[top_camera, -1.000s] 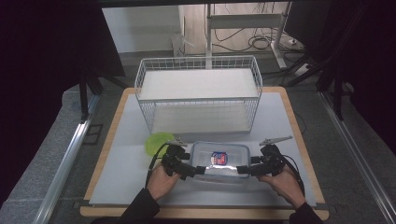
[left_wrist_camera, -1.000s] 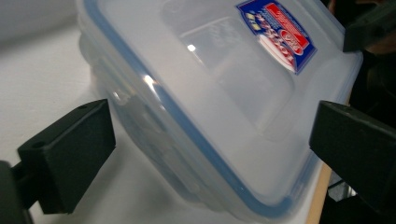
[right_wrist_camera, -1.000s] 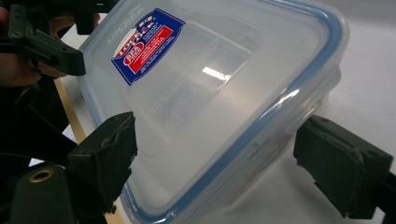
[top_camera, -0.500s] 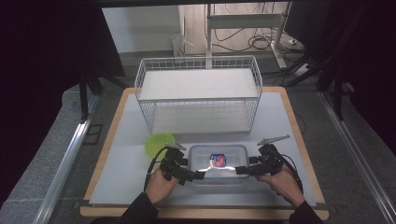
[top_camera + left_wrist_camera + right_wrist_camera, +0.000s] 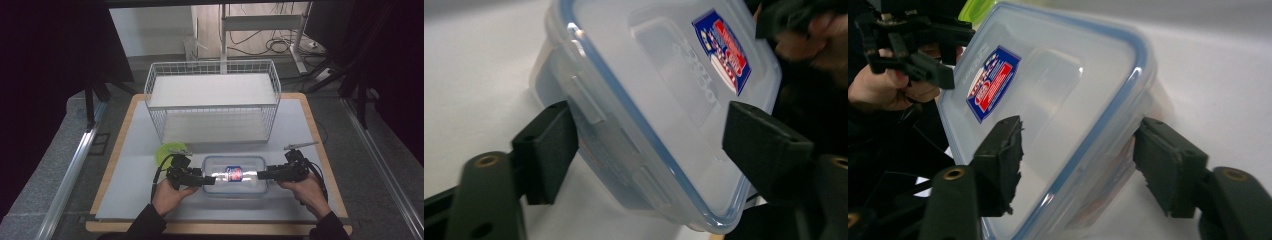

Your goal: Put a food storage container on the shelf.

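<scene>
A clear plastic food container (image 5: pixel 233 175) with a blue-rimmed lid and a red and blue label on top lies flat on the white tabletop (image 5: pixel 130 190), near its front edge and between the person's two hands. The left hand-held gripper (image 5: pixel 209 181) reaches in from the left and straddles the container's left end; the right hand-held gripper (image 5: pixel 262 174) reaches in from the right and straddles its right end. In the left gripper view, the container (image 5: pixel 659 95) sits between the two black jaws, one jaw against the side wall beside a lid clip, the other lying over the lid's top edge; the jaws have just been closing around it. Whether the pads press firmly there I cannot tell for sure, though both look to be touching. In the right gripper view, the container (image 5: pixel 1058 105) likewise sits between the jaws, one over the lid and one beside the wall; these jaws have also just been closing, and a thin gap seems to remain at the wall side, so a firm pinch cannot be confirmed. Just behind the left gripper lies a lime green round lid (image 5: pixel 165 151), flat on the tabletop. Farther back stands a white wire basket rack (image 5: pixel 212 102) with two tiers.
</scene>
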A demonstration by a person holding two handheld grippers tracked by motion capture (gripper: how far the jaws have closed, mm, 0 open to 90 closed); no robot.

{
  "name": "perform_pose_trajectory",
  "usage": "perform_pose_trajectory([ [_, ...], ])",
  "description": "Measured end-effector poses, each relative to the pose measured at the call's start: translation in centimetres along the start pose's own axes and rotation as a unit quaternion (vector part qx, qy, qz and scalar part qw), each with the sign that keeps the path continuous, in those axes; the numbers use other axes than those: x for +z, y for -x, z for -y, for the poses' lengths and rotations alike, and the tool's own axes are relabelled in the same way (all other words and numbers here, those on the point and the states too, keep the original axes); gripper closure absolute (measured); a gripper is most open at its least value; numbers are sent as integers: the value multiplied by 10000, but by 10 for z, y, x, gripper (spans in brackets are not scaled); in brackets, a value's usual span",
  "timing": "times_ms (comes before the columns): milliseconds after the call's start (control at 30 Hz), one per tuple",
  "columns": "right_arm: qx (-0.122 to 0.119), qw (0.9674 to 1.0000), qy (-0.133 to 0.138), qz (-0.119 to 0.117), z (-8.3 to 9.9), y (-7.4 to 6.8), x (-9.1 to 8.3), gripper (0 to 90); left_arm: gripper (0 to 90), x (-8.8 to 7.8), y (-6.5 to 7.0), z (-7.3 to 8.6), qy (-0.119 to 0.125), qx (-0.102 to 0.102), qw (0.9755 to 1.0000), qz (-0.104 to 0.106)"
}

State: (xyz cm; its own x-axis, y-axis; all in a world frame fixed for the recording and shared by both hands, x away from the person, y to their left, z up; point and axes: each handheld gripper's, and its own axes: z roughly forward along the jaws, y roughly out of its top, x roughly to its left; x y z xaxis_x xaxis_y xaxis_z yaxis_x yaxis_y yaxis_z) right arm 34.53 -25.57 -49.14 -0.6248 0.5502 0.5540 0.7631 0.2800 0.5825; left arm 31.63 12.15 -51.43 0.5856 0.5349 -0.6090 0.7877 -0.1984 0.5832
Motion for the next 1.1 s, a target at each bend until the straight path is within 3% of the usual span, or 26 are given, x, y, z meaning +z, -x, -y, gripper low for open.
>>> perform_pose_trajectory([
  [100,195,9997,-58,-110,2,3,1,344,289,-1,-6,1,96,-262,9995,156],
  [267,374,9990,-73,-226,6,4,1,342,324,-4,-5,3,110,-268,9994,165],
  [467,673,9968,-49,-438,12,6,1,335,397,-11,0,9,212,-92,9995,202],
  [533,647,9969,55,-441,12,6,-1,362,409,-11,2,11,241,-19,9995,192],
  [633,381,9987,220,-237,11,0,-10,472,411,-12,5,13,258,49,9995,151],
  [867,511,9981,161,-300,15,-2,-11,458,423,-13,9,18,412,172,9990,76],
  [900,581,9973,20,-458,17,2,-8,414,431,-14,8,19,445,196,9987,141],
  [967,583,9968,85,-547,19,4,-8,408,435,-14,9,20,459,239,9986,133],
  [1100,445,9979,158,-434,17,1,-9,448,436,-15,11,21,461,315,9984,87],
])
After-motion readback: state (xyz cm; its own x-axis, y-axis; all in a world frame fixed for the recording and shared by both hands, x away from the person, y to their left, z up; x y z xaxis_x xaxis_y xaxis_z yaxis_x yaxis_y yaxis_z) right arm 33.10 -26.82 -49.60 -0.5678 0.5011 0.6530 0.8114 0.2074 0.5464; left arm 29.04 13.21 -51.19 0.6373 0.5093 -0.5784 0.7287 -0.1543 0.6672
